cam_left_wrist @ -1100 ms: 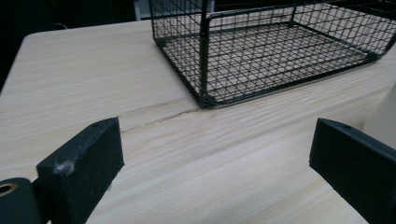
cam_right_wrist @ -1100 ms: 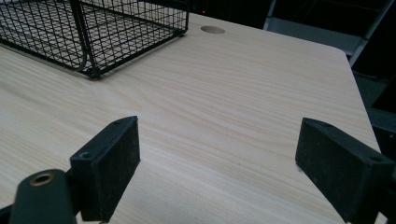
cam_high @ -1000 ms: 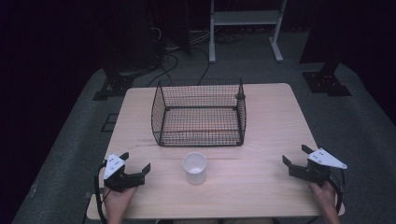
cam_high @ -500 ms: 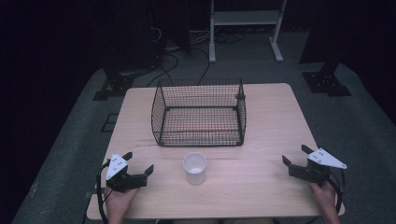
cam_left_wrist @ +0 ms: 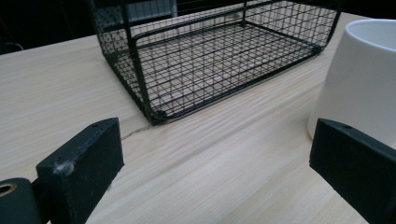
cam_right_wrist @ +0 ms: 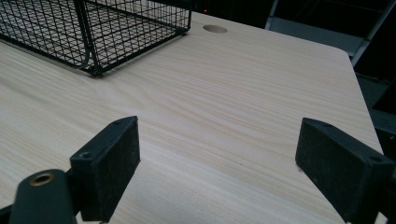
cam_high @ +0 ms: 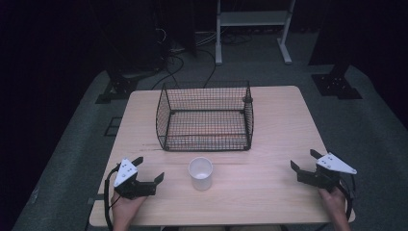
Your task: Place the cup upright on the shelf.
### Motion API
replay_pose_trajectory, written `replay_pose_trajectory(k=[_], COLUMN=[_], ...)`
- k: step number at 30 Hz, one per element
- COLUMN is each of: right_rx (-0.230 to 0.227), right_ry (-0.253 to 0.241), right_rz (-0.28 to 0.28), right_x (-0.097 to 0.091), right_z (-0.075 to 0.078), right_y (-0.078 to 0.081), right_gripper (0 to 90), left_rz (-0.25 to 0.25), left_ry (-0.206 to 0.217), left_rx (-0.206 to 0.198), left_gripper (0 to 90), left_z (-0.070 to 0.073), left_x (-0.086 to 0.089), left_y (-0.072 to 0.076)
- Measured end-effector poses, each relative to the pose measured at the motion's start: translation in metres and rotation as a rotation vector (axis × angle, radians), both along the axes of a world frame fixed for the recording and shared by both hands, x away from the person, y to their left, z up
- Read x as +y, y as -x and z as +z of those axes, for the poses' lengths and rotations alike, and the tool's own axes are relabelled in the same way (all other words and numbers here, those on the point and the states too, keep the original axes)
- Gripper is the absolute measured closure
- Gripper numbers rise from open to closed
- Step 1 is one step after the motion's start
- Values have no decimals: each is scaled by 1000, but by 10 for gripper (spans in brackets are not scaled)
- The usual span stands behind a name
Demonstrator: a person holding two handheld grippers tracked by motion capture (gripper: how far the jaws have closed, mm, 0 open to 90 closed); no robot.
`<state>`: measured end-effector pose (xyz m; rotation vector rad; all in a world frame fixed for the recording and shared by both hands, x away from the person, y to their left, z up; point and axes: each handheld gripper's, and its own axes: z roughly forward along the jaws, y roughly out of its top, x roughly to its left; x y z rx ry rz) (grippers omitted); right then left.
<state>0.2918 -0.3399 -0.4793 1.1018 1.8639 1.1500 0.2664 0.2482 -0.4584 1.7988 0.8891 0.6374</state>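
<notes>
Approach step: left gripper (cam_high: 148, 177), jaws wide, aims at the cup (cam_high: 200, 173). Right gripper (cam_high: 304, 166) rests wide. Next: straddle cup, close.

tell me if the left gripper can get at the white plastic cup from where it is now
Probably yes: the left gripper is open, its fingers apart, and bare wooden table lies between it and the white plastic cup.

The table (cam_high: 269, 144) is being lit evenly from overhead, while the surroundings from nine through three o'clock are being lost in near darkness. Only faint shadows are being cast, perhaps a soft one beside the cup (cam_high: 200, 173). In both gripper views the near jaws are being rendered slightly soft, without glare.
</notes>
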Motion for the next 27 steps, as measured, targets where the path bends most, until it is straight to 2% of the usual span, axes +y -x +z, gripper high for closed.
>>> replay_pose_trajectory(k=[4,17,20,22,25,27], right_rx=[0,0,-1,-1,-2,-1], right_ry=[1,1,1,2,3,4], right_rz=[1,1,0,0,0,0], right_x=[0,0,0,0,0,1], right_z=[0,0,0,0,0,0], right_y=[0,0,0,0,0,0], right_gripper=[131,131,131,131,131,131], left_rz=[-28,-127,-159,-165,-163,-166], left_ry=[2,-62,-38,-38,-63,-53], left_rx=[0,23,23,25,21,22], left_gripper=[22,22,22,22,22,22], left_z=[1,2,2,2,2,2], left_x=[-3,-20,-22,-22,-24,-24], left_y=[1,0,1,0,1,1])
